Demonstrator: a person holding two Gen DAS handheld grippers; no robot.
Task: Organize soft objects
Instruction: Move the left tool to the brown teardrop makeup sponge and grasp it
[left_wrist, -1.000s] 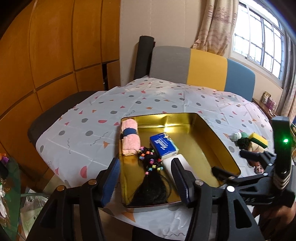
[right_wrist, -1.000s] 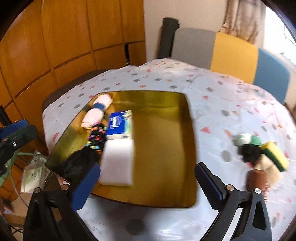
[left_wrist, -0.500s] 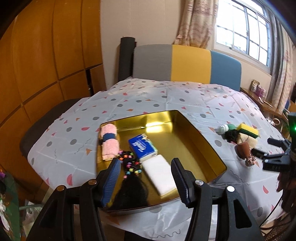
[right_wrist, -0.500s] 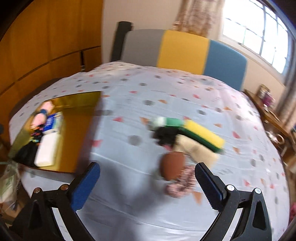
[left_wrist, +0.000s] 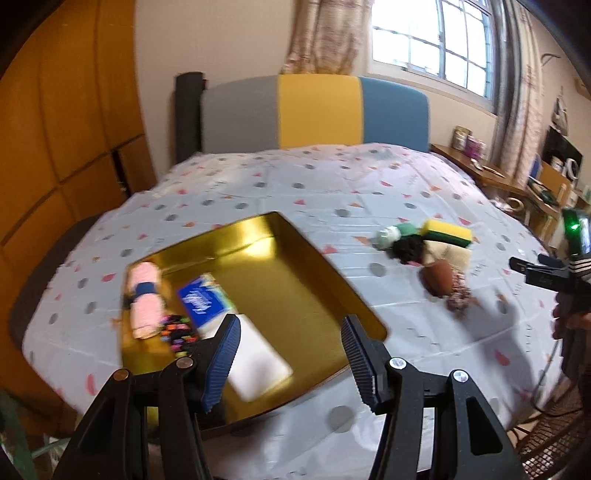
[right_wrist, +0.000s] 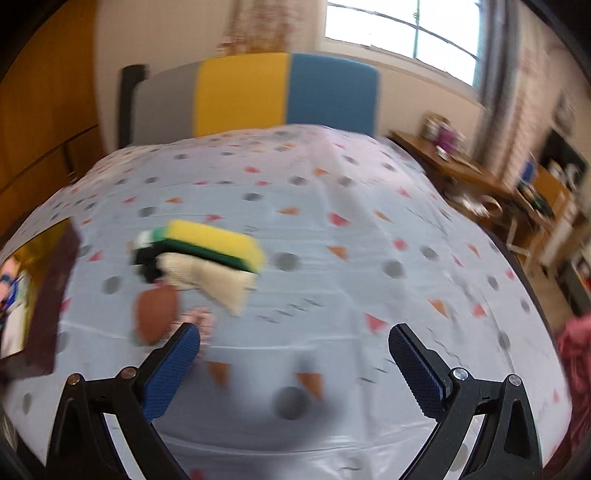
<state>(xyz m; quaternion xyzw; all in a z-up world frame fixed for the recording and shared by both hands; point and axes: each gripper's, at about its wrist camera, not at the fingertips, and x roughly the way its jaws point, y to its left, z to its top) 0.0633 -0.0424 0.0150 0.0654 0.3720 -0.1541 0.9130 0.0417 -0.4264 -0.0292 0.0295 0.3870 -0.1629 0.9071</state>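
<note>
A gold tray (left_wrist: 291, 273) lies on the dotted tablecloth and holds a pink rolled towel (left_wrist: 144, 298), a blue tissue pack (left_wrist: 201, 302), a white sponge (left_wrist: 258, 363) and a beaded black hair piece (left_wrist: 177, 330). A heap of soft things lies right of the tray: a yellow-green sponge (right_wrist: 214, 240), a beige cloth (right_wrist: 218, 280), a brown pad (right_wrist: 155, 314), a black tuft (left_wrist: 406, 248). My left gripper (left_wrist: 290, 356) is open over the tray's near edge. My right gripper (right_wrist: 293, 363) is open just in front of the heap.
A grey, yellow and blue chair back (left_wrist: 314, 110) stands behind the table. Wooden panels (left_wrist: 55, 129) line the left wall. A wooden side desk (right_wrist: 461, 173) with small items stands at the right under the window. The right view is blurred.
Both cameras have swung right. The tray slid left in both views, and the heap now sits in front of my right gripper. Both grippers stayed open.
</note>
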